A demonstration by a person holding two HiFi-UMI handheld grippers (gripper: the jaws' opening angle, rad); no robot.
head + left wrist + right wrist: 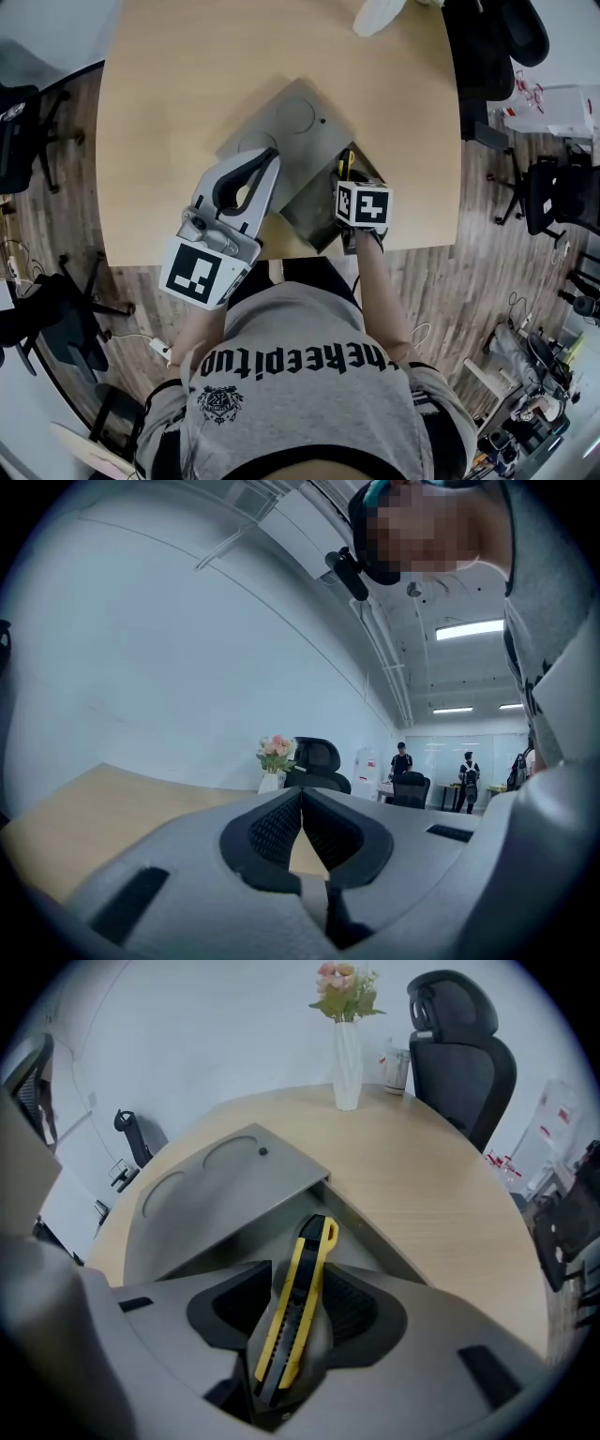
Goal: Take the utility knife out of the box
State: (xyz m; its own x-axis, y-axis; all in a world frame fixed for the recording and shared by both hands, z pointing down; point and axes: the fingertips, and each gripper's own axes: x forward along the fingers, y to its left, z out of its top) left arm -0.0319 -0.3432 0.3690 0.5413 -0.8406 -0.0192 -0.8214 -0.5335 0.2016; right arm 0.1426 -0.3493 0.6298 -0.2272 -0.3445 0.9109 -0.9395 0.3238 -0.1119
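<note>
A yellow and black utility knife (298,1297) lies inside the open grey box (370,1232) and shows as a yellow sliver (346,163) in the head view. My right gripper (300,1283) points steeply down into the box, its jaws open on either side of the knife, with a gap at the left pad. Its marker cube (363,203) hides the fingertips from above. The box lid (286,122) lies folded back flat on the wooden table (169,84). My left gripper (266,156) hovers level above the lid, shut with nothing in it, its pads meeting (302,799).
A white vase of flowers (346,1044) stands at the table's far edge, with a black office chair (464,1049) behind it. A white object (380,14) lies at the far edge. More chairs (19,131) stand on the wood floor. People (401,758) stand far off.
</note>
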